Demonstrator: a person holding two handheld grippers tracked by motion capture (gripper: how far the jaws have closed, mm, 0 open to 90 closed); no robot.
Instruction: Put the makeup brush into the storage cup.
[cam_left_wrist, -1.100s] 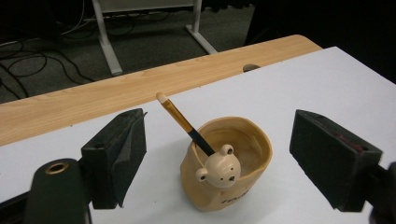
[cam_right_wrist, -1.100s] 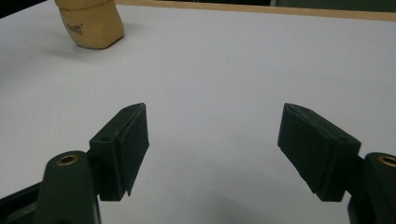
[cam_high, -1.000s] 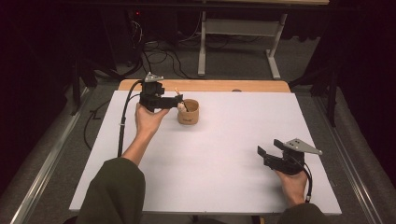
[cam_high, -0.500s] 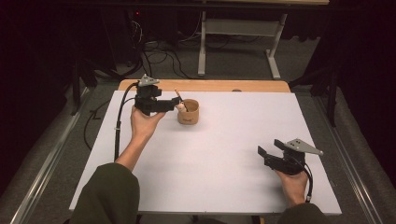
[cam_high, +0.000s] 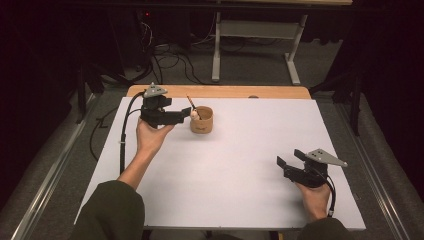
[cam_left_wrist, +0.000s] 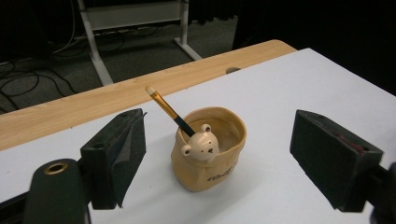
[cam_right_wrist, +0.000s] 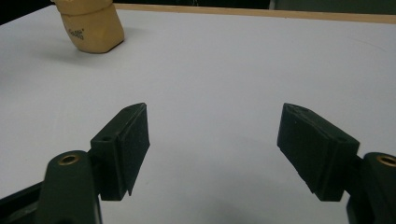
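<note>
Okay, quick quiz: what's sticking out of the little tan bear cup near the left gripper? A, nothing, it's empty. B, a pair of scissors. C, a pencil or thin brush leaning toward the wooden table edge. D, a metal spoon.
C: in the left gripper view a thin black-and-gold stick with a pale tip leans out of the bear cup toward the wooden edge, between the open jaws of the left gripper.
</note>
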